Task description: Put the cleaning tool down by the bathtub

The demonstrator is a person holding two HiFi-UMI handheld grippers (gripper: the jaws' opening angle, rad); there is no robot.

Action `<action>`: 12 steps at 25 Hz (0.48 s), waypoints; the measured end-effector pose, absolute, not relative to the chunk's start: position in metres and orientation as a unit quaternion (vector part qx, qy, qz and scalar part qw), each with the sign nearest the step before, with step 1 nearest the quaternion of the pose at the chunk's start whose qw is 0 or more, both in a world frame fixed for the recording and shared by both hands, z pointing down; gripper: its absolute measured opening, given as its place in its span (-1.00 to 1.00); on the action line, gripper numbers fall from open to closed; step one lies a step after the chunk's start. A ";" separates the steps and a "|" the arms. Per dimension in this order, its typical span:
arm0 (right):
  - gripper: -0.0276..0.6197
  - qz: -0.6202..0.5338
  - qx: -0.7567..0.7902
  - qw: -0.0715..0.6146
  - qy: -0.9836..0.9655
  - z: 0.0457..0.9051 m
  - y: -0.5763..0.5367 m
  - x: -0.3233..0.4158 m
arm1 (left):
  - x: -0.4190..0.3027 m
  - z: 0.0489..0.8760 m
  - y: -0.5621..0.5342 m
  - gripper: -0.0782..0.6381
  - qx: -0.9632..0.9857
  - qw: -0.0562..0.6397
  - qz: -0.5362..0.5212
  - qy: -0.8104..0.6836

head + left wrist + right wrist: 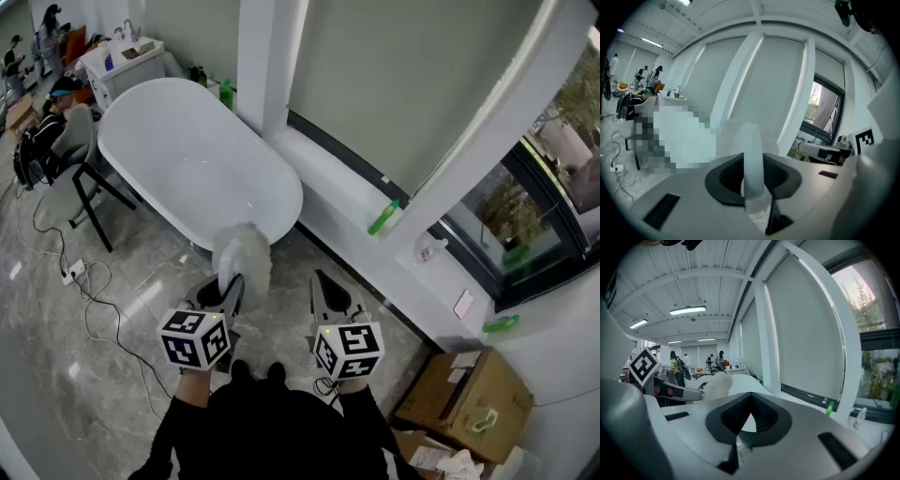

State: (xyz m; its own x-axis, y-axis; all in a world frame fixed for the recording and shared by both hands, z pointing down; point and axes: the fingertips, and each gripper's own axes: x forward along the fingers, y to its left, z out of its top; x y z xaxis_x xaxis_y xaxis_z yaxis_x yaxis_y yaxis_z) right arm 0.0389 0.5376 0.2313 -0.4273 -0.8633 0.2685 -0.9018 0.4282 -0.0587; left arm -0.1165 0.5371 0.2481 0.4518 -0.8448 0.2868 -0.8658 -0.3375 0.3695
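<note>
A white freestanding bathtub (187, 159) stands on the grey tiled floor, its near end just ahead of me. My left gripper (230, 286) is shut on the cleaning tool (246, 251), a fluffy white duster whose head sticks up over the tub's near rim. In the left gripper view its white handle (752, 154) stands upright between the jaws. My right gripper (323, 281) hovers beside it to the right, shut with nothing in it; its jaws meet at a point in the right gripper view (749, 404), where the duster's fluff (716, 383) shows at left.
A long white window ledge (356, 202) runs along the right wall with green bottles (382, 217) on it. A cardboard box (464, 398) sits at lower right. A chair (70, 178) and floor cables (94, 300) lie left of the tub. People stand at the far left.
</note>
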 end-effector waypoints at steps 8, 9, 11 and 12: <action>-0.91 0.102 0.523 0.099 -0.841 0.232 0.536 0.042 | -0.108 0.244 0.535 -0.52 0.820 0.246 0.016 -0.516; -0.91 0.103 0.522 0.100 -0.840 0.232 0.536 0.041 | -0.107 0.244 0.535 -0.52 0.821 0.247 0.017 -0.515; -0.91 0.107 0.522 0.103 -0.840 0.235 0.537 0.041 | -0.106 0.246 0.536 -0.52 0.822 0.249 0.020 -0.513; -0.91 0.109 0.523 0.104 -0.839 0.236 0.538 0.042 | -0.106 0.247 0.536 -0.52 0.821 0.249 0.022 -0.512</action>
